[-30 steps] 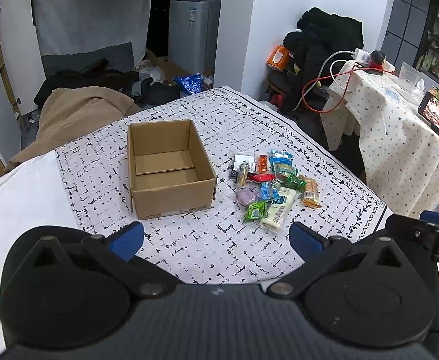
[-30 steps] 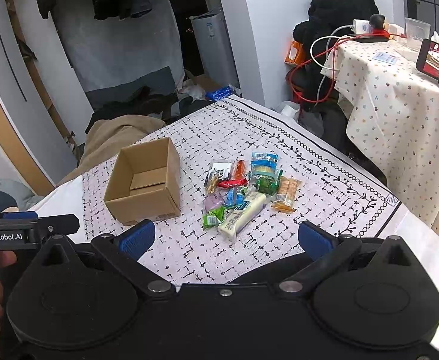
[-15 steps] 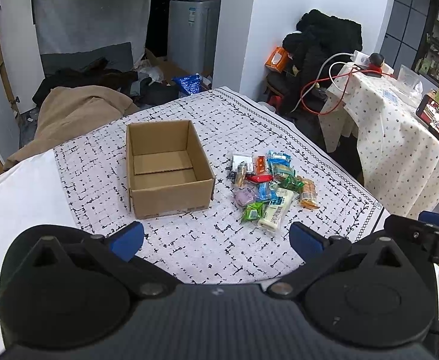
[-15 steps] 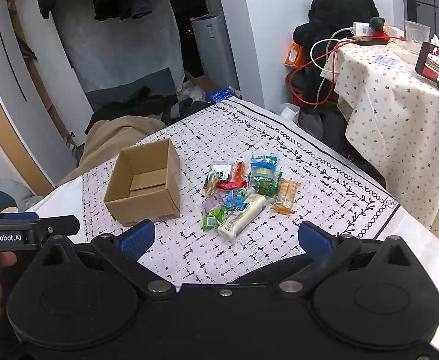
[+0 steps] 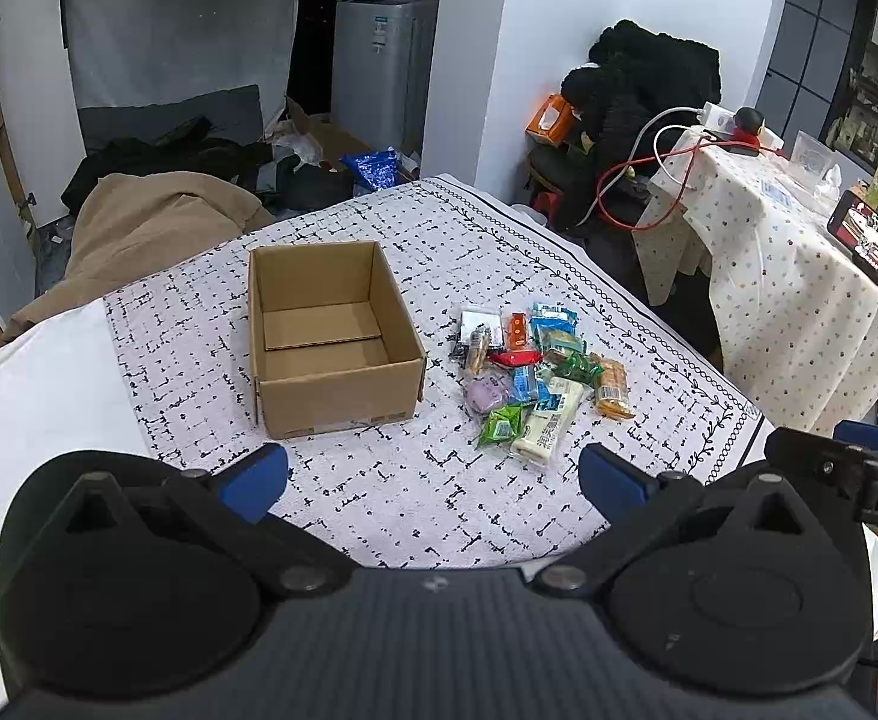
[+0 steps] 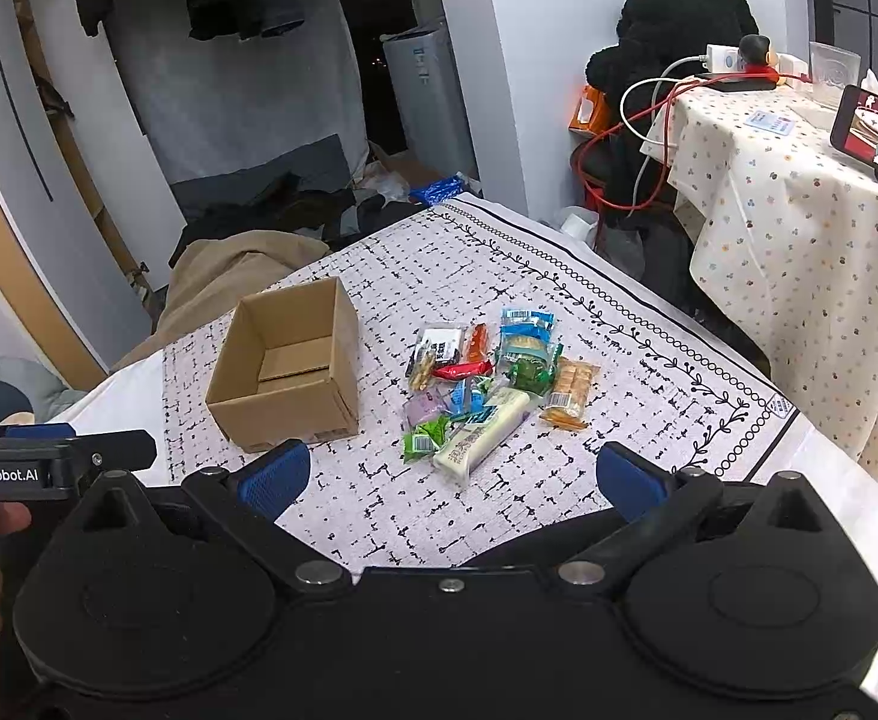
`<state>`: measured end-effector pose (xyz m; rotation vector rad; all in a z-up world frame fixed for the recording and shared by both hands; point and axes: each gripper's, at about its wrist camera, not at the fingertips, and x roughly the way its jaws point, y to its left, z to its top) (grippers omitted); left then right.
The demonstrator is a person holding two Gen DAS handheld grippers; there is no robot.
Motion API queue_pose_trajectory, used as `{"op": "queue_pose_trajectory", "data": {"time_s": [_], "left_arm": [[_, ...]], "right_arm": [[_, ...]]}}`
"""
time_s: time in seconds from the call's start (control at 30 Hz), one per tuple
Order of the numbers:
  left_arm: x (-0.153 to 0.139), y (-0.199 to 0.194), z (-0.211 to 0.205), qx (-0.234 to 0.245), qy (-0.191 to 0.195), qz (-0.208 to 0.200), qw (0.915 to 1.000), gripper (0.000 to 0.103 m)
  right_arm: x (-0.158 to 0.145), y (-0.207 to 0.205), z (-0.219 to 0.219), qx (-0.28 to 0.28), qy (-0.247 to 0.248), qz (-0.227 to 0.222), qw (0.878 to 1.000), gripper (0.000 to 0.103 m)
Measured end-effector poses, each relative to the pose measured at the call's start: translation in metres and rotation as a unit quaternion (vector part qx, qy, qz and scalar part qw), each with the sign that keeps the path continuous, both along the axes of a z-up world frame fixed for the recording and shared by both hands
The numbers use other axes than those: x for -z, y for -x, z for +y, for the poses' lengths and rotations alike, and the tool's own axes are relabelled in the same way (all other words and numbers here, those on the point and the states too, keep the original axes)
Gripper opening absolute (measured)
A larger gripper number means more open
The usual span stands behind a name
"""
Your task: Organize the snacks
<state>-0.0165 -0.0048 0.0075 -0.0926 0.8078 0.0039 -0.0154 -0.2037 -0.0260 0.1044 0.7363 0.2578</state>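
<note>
**Ana:** Left wrist view showed what, exactly?

**Ben:** An open brown cardboard box (image 5: 333, 339), empty, on the bench covered by a white cloth with black dashes (image 5: 439, 498). A heap of small wrapped snacks (image 5: 535, 372) lay just right of it, not touching. The left gripper (image 5: 432, 480) hung over the near edge, jaws wide apart, holding nothing.

**Ana:** And the right gripper (image 6: 454, 477)?

**Ben:** Also spread apart and empty, near the bench's front, well short of the heap.

**Ana:** So which step?

**Ben:** The very start, I judged; nothing was in the box. The nearest pieces were a long cream-coloured packet (image 6: 484, 432) and a small green packet (image 6: 425, 438) beside it.

**Ana:** Next move?

**Ben:** Probably reaching forward and down to one near packet, closing across its narrow width without dragging its neighbours.
</note>
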Motion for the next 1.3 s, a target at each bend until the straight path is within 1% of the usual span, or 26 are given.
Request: {"op": "queue_pose_trajectory", "data": {"time_s": [0.37, 0.63, 0.83, 1.03, 1.2, 1.3], "left_arm": [[0.0, -0.002, -0.002, 0.001, 0.002, 0.001, 1.0, 0.103], [0.008, -0.012, -0.013, -0.002, -0.001, 0.01, 0.9999, 0.103], [0.016, -0.024, -0.016, -0.004, 0.003, 0.019, 0.9998, 0.103], [0.022, -0.041, -0.022, -0.01, 0.007, 0.026, 0.9996, 0.103], [0.03, -0.055, -0.03, -0.018, 0.003, 0.031, 0.9993, 0.103], [0.037, -0.065, -0.033, -0.022, 0.002, 0.04, 0.999, 0.103]], "right_arm": [[0.002, -0.001, -0.001, 0.002, 0.0, 0.0, 1.0, 0.103], [0.011, -0.012, -0.01, 0.006, -0.005, 0.013, 1.0, 0.103], [0.021, -0.029, -0.018, 0.011, -0.013, 0.028, 0.999, 0.103], [0.03, -0.046, -0.023, 0.003, -0.011, 0.038, 0.999, 0.103], [0.041, -0.062, -0.031, 0.008, -0.012, 0.043, 0.999, 0.103], [0.05, -0.072, -0.036, 0.01, -0.014, 0.054, 0.998, 0.103]]}}
